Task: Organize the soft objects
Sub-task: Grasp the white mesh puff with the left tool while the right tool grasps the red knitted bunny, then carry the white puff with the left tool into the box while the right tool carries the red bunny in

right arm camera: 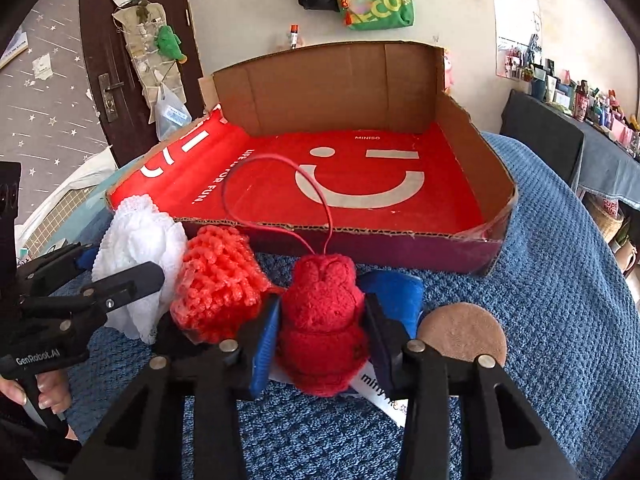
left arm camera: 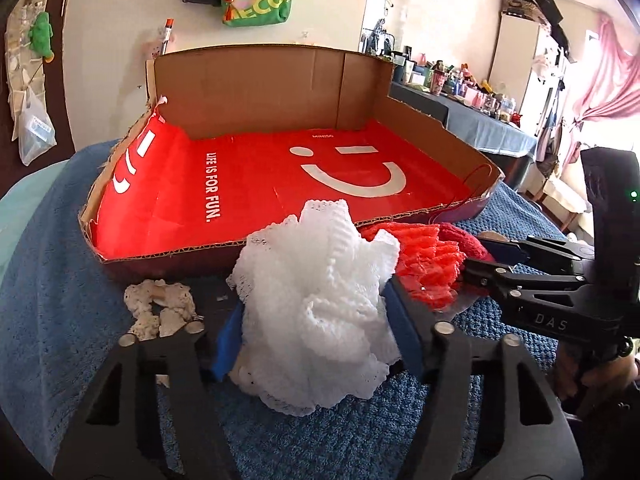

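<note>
A white foam net (left arm camera: 316, 300) lies on the blue towel (left arm camera: 52, 280) in front of the cardboard box (left arm camera: 280, 92). My left gripper (left arm camera: 316, 312) is shut on it, a blue pad pressing each side. In the right wrist view, my right gripper (right arm camera: 322, 320) is shut on a red plush toy (right arm camera: 320, 320) with a red cord loop (right arm camera: 280, 184). An orange-red foam net (right arm camera: 218, 288) sits between the two objects, touching both. The right gripper (left arm camera: 492, 268) shows at the right of the left wrist view, and the left gripper (right arm camera: 120, 276) at the left of the right wrist view.
The shallow box is lined with a red bag (right arm camera: 360, 176) and holds nothing else. Beige crumbly pieces (left arm camera: 160, 308) lie left of the white net. A brown round disc (right arm camera: 464, 336) and a blue soft piece (right arm camera: 400, 292) lie right of the red toy.
</note>
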{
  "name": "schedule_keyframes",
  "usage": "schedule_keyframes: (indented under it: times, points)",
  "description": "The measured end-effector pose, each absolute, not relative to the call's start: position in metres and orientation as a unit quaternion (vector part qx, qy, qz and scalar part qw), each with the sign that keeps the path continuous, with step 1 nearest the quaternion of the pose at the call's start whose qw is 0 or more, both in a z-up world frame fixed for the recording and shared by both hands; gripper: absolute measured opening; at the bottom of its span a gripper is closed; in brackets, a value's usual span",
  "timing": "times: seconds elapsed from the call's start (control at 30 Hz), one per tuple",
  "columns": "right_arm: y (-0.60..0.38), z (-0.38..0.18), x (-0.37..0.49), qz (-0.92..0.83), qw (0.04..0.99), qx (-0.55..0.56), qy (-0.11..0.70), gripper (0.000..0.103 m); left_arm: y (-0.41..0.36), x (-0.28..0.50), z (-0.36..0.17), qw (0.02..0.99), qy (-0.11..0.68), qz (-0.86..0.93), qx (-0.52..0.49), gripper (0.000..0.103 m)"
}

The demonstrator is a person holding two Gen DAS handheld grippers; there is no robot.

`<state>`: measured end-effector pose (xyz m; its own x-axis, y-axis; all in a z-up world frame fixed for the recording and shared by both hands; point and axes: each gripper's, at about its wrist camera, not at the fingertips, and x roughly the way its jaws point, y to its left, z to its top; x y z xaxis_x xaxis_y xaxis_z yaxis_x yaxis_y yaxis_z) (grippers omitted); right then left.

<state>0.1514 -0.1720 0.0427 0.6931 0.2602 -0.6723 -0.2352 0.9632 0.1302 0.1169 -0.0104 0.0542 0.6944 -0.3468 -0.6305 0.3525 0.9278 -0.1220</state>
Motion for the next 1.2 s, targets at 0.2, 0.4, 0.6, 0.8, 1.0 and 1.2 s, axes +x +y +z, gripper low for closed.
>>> schedule_keyframes:
  times: [0.2,0.4,0.6,0.8,1.0,1.2]
  points:
    - [-0.171,0.062,0.141,0.130,0.933,0.000,0.336,0.043,-0.008,0.112,0.063,0.925,0.328,-0.193,0.005,0.048]
    - [-0.174,0.070,0.139,0.131,0.936,0.007,0.325,0.043,-0.006,0.107,0.071,0.928,0.317,-0.195,0.007,0.045]
    - [-0.178,0.079,0.137,0.129,0.940,0.014,0.315,0.043,-0.004,0.101,0.081,0.933,0.302,-0.197,0.009,0.045]
    - [-0.180,0.097,0.138,0.136,0.947,0.014,0.292,0.043,0.000,0.097,0.102,0.940,0.278,-0.197,0.008,0.045]
    - [-0.183,0.127,0.166,0.153,0.951,0.013,0.270,0.043,0.003,0.110,0.126,0.943,0.262,-0.205,0.010,0.045]
    - [-0.179,0.146,0.231,0.167,0.941,0.008,0.293,0.043,0.004,0.153,0.146,0.939,0.266,-0.216,0.018,0.045]
